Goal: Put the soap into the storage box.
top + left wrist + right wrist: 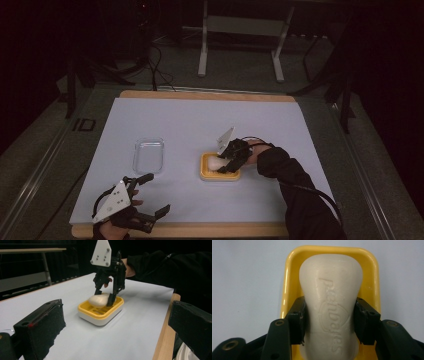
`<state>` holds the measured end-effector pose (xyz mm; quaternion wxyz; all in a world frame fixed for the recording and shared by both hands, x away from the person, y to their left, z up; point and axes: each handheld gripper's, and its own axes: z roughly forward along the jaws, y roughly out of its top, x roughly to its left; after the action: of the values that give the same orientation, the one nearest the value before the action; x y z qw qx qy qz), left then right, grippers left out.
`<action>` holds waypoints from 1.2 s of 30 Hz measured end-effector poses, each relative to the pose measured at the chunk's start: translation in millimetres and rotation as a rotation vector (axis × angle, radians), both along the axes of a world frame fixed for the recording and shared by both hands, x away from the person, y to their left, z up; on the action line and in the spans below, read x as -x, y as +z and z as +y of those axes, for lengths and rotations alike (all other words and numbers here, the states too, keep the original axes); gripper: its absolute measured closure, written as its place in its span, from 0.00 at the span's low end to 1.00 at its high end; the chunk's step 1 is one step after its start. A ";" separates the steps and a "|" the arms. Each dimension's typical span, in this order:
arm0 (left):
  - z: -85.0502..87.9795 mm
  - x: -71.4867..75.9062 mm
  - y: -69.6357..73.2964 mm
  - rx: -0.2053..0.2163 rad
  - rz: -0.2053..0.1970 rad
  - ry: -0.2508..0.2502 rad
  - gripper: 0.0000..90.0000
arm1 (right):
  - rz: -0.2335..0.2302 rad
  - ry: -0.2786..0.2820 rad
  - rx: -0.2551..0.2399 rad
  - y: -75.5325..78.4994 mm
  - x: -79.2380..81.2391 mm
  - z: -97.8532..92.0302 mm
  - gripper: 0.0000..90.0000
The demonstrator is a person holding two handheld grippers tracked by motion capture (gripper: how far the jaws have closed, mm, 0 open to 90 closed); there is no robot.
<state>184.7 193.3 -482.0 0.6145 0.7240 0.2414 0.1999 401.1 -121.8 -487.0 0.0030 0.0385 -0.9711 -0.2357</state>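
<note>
Soap bar [330, 312], off-white, waisted, with embossed lettering on top, sits clamped across its narrow middle between the pads of my right gripper [226, 165], over the yellow plastic soap dish [287, 290] with rounded corners and white base, near the middle of the table. Risks, biggest surface first: pale matte sheet [200, 120] covering the wooden-edged table [210, 96] looks smooth, so the light dish could skate sideways if I push the bar in off-centre or drag on its rim. Dish next: glossy hard plastic, slotted floor as seen in the left gripper view [96, 311], raised rim; the bar comes in tilted in that view, one end low, so an end could catch the rim and lever the dish up or rock it. Bar itself: waxy, slick, curved sides, and my pads hold only the waist, so it may pivot or squirt out if I squeeze harder or bump it. Clear shallow plastic tray [149, 155] sits well apart to the left, out of the way. My left gripper [150, 195] rests near the front table edge, jaws spread wide, nothing between them.
</note>
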 end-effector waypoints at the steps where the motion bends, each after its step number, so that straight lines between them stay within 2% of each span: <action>1: 0.1 0.0 0.0 0.001 0.000 0.000 0.01 | 0.007 -0.003 -0.001 -1.9 -0.9 -0.2 0.55; 4: 0.1 0.0 0.0 0.002 0.001 -0.001 0.01 | 0.002 -0.012 0.004 -6.0 -2.3 -0.3 0.55; 7: -0.2 -0.1 -0.2 -0.001 0.002 -0.003 0.01 | 0.016 -0.012 -0.008 -8.1 -3.0 -2.1 0.55; 11: -0.6 -0.4 -0.5 -0.004 0.003 -0.004 0.01 | 0.028 -0.003 0.005 -9.5 -2.2 -0.8 0.54; 13: -0.7 -0.4 -0.6 -0.005 0.004 -0.004 0.01 | 0.030 -0.007 0.015 -10.8 -1.6 0.9 0.52; 17: -0.8 -0.6 -0.7 -0.007 0.004 -0.005 0.01 | 0.049 -0.022 -0.002 -8.1 -4.1 2.2 0.47; 23: -0.9 -0.6 -0.8 -0.008 0.005 -0.006 0.01 | 0.022 -0.038 -0.017 4.7 -4.3 -0.9 0.46; 29: -0.8 -0.5 -0.7 -0.007 0.005 -0.004 0.01 | 0.003 -0.071 -0.059 24.2 -2.7 -7.6 0.46; 33: -1.1 -0.8 -0.8 -0.009 0.007 -0.005 0.01 | -0.004 -0.120 -0.059 33.9 -1.4 -12.1 0.42; 36: -1.4 -0.7 -1.0 -0.011 0.008 -0.006 0.01 | 0.002 -0.185 -0.059 38.7 -2.7 -16.5 0.34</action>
<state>185.4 191.9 -483.0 0.6102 0.7288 0.2405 0.1967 403.8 -138.3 -448.3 -0.0189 -0.0517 -0.9631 -0.2636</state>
